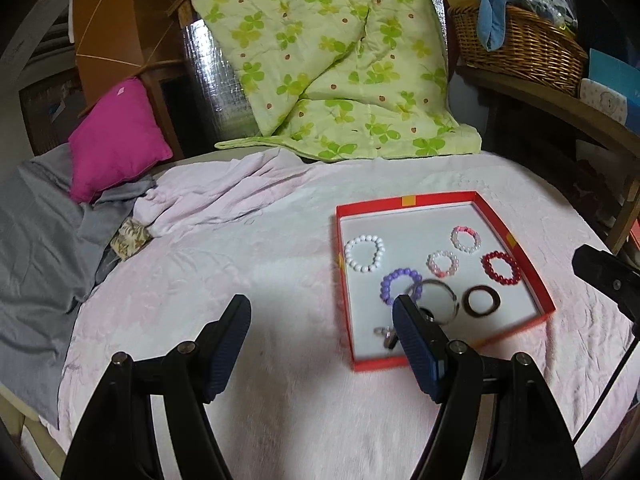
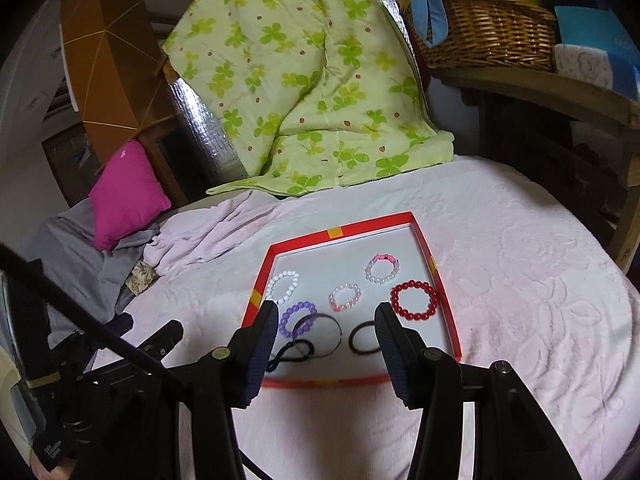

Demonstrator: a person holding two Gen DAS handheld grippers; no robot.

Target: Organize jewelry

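both claws hang empty, jaws apart: the left gripper (image 1: 322,314) just left of the red tray (image 1: 404,201), the right gripper (image 2: 327,320) over its near edge. inside lie five beaded bracelets, white (image 2: 283,287), purple (image 2: 296,317), pale pink (image 2: 345,297), pink-white (image 2: 382,269), red (image 2: 413,300), plus dark rings nearer the claws.

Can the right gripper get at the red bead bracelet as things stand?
Probably yes: the right gripper is open and empty, and the red bead bracelet lies uncovered in the red tray, apart from the other pieces.
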